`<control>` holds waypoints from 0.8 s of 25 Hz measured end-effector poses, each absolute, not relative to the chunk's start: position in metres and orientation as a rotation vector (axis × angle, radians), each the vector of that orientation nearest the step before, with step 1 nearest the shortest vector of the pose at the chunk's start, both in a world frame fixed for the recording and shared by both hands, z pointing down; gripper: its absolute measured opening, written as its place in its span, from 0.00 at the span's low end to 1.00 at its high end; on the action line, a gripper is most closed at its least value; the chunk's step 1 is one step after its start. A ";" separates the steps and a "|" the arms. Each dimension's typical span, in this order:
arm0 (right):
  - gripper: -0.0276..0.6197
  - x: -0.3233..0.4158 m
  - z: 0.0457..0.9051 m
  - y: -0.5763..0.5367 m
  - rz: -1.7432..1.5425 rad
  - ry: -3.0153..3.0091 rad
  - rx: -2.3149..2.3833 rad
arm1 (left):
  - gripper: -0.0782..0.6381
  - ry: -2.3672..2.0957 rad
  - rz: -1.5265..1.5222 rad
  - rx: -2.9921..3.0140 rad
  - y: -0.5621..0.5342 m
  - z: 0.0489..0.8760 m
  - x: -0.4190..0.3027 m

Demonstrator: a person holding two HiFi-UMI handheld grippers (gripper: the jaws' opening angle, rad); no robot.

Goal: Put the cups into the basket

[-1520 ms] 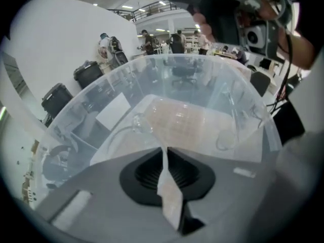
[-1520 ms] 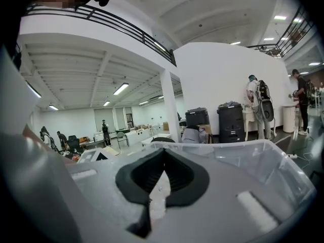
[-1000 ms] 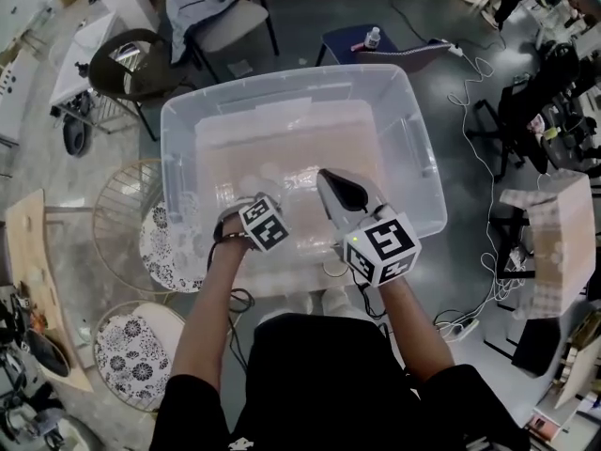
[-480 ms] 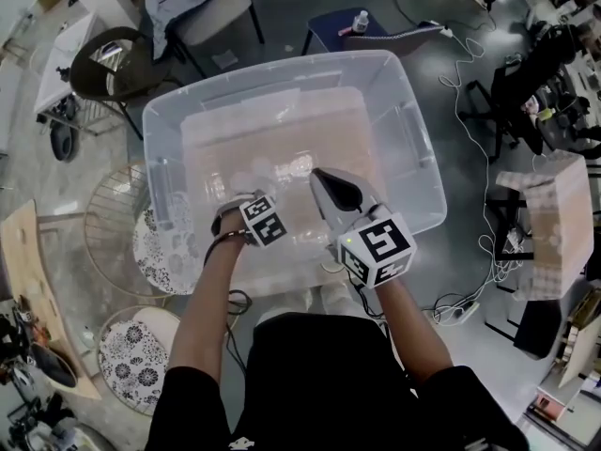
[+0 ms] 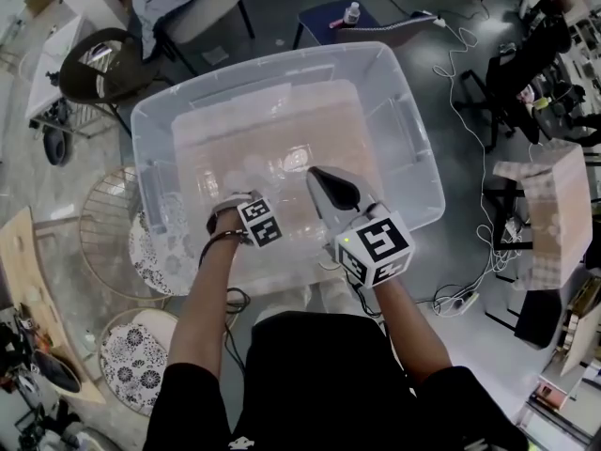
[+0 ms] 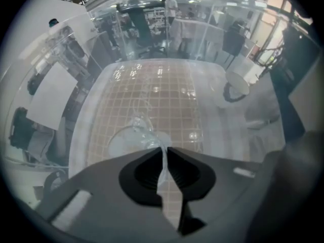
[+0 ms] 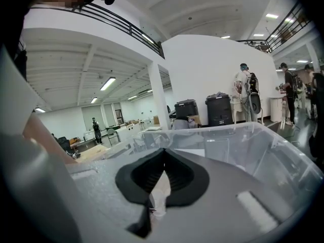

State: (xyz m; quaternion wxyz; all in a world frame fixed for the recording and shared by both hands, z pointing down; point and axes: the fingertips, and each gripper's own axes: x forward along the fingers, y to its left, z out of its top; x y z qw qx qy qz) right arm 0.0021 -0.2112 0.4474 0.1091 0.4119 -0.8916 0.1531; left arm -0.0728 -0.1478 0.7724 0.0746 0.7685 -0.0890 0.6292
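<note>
1. The large clear plastic basket [image 5: 272, 64] holds the work; release low, near its floor.
2. The right tool [image 7: 163, 158] is clenched, empty, above the near rim.
3. The left tool [image 6: 163, 148] pinches the small clear plastic cup [image 6: 132, 135] inside, left; unclench gently.

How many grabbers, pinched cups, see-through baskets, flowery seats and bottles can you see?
Grippers: 2, the left gripper and the right gripper
Pinched clear cup: 1, in the left gripper
See-through basket: 1
Flowery seats: 2
Bottle: 1
Total: 7
</note>
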 end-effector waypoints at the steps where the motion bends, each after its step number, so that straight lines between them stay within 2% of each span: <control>1: 0.05 0.002 0.448 -0.211 0.450 -2.621 1.209 | 0.16 -0.271 1.893 2.307 -0.148 0.774 -0.073; 7: 0.05 0.005 0.449 -0.210 0.451 -2.619 1.205 | 0.17 -0.296 1.921 2.271 -0.148 0.783 -0.078; 13: 0.05 0.005 0.447 -0.208 0.443 -2.628 1.198 | 0.36 -0.282 1.831 2.230 -0.142 0.777 -0.079; 20: 0.05 0.004 0.441 -0.208 0.437 -2.642 1.182 | 0.29 -0.367 1.765 2.282 -0.152 0.747 -0.074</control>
